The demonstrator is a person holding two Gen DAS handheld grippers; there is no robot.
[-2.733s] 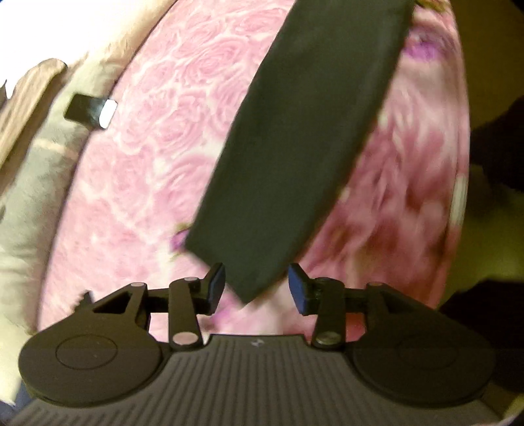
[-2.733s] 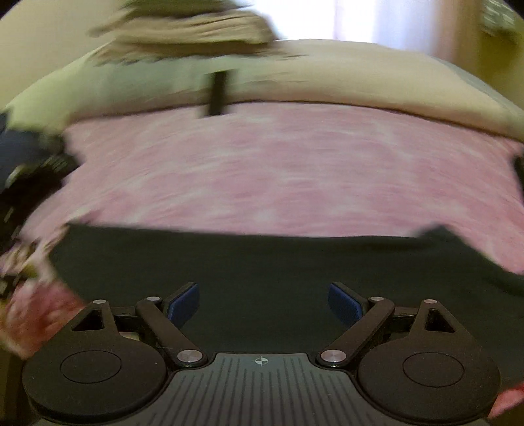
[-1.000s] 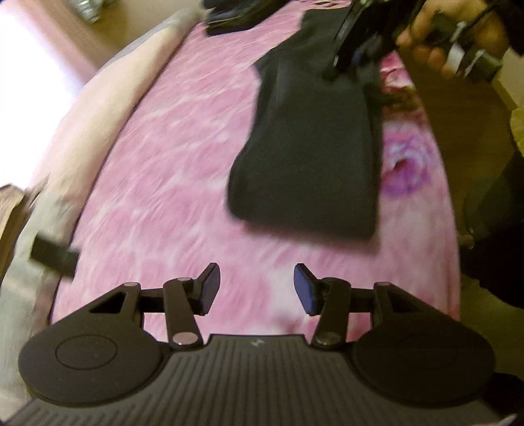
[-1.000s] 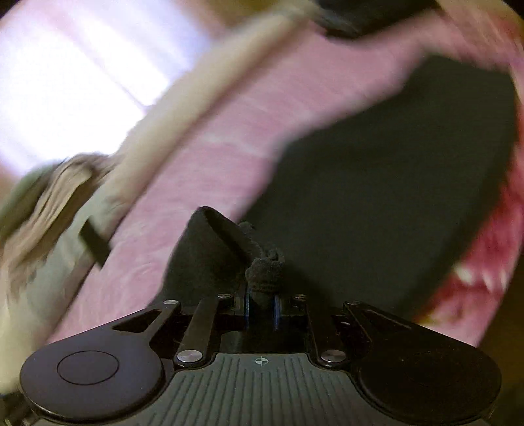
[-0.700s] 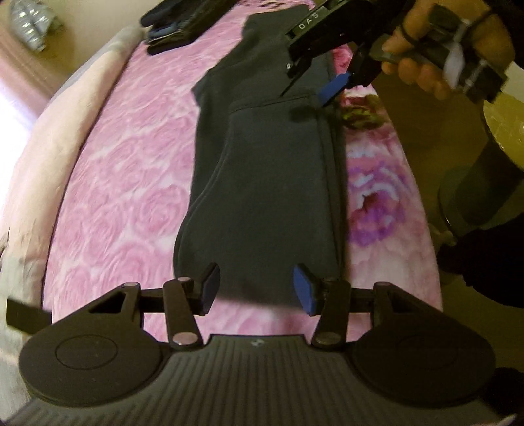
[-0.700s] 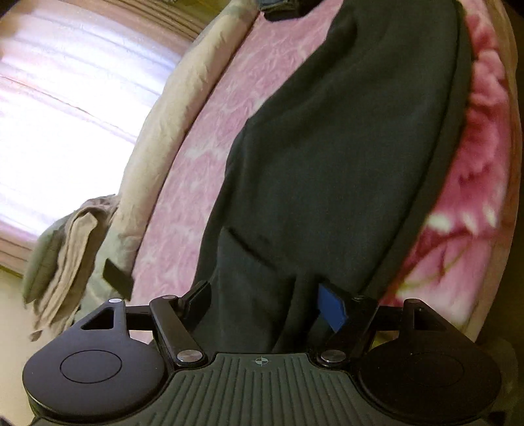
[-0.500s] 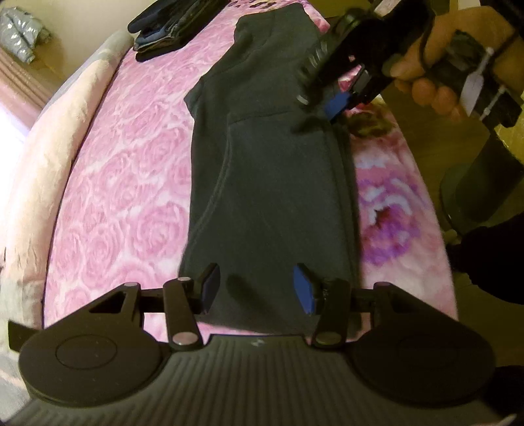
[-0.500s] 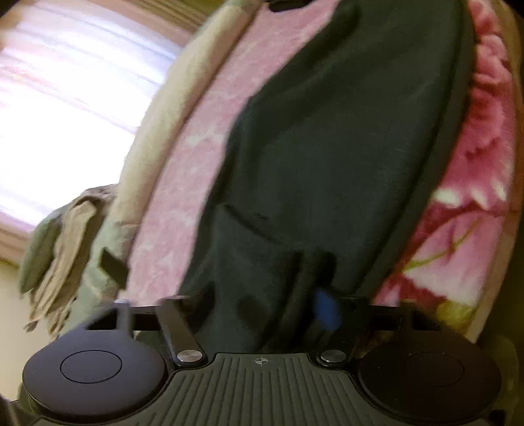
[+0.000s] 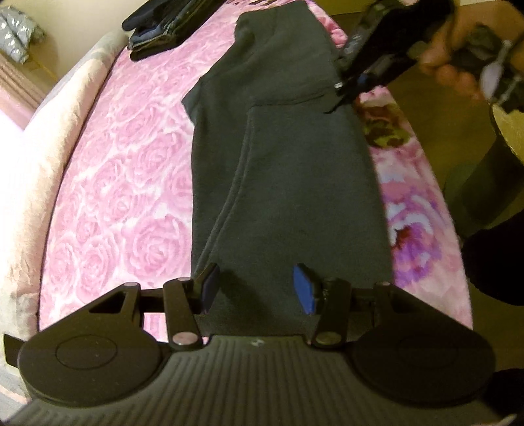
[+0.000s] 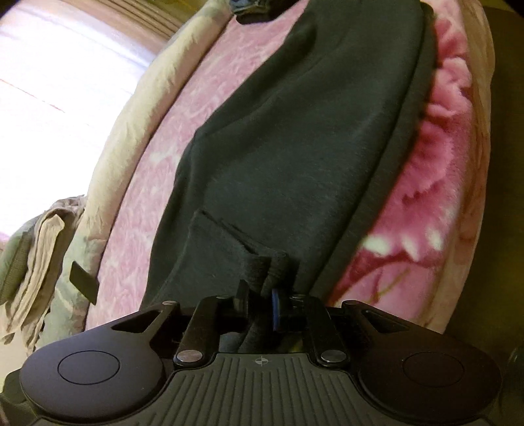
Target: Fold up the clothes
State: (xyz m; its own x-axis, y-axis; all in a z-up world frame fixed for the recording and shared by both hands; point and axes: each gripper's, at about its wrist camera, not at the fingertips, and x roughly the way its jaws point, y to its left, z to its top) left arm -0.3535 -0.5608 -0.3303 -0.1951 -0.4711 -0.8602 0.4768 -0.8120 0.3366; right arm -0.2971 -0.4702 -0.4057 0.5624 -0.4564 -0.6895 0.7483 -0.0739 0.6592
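- where the left wrist view starts, the left gripper (image 9: 255, 290) hangs over the near end of the dark trousers (image 9: 288, 183), its blue-padded fingers (image 9: 303, 290) standing moderately apart with cloth below them but no pad pressing on it.
- only the right wrist view shows the grip up close: the right gripper (image 10: 260, 306) has just been closing, and its jaws now pinch a bunched, rolled edge of the trousers (image 10: 294, 147) between them.
- the trousers lie lengthwise near the bed's edge, folded long and narrow, of matte, soft, fleecy-looking charcoal cloth, with a seam curving along one layer in the left wrist view and a thick hem edge running beside the blanket in the right.
- under them the blanket (image 9: 131, 183) is plush and pink; the left wrist view shows a raised rose pattern, the right wrist view a large blurred darker pink flower (image 10: 435, 164) at the side.
- further off, the left wrist view alone shows the right gripper (image 9: 340, 95) from outside, black, tip down on the trousers' far part, with a hand (image 9: 455, 49) around its handle, blurred.
- beyond, a cream pillow or bolster (image 10: 137, 108) runs along the blanket's far side; the right wrist view alone shows crumpled beige cloth (image 10: 36, 262) and a bright window.
- farthest, a stack of dark folded clothes (image 9: 157, 29) sits at the blanket's far end.
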